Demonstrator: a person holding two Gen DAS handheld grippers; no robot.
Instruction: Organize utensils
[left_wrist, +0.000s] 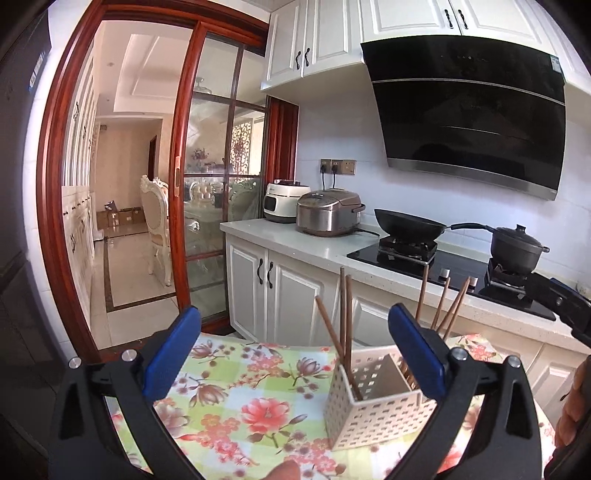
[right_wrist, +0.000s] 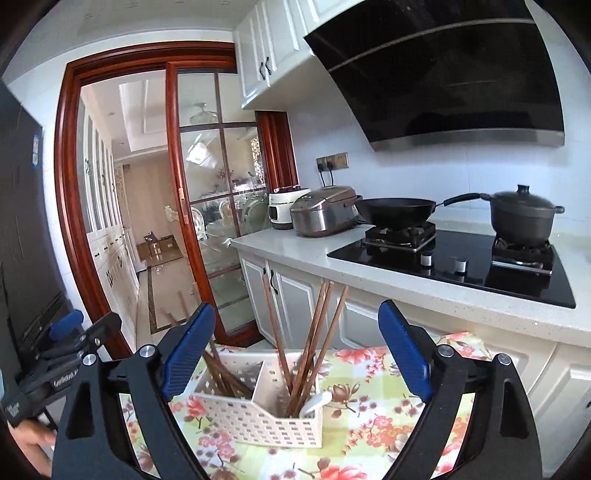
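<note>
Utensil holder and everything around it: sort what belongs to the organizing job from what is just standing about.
Belongs to the job:
- utensil holder, white, perforated, on the floral tablecloth
- wooden chopsticks standing in its compartments
- white spoon in the right compartment

Just standing about:
- rice cooker
- wok
- lidded pot
- white cooker

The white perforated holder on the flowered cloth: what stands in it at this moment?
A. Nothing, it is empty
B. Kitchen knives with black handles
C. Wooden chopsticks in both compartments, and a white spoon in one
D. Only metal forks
C: in the right wrist view the holder has brown chopsticks leaning in both compartments, and a white spoon lies in the right one.
</note>
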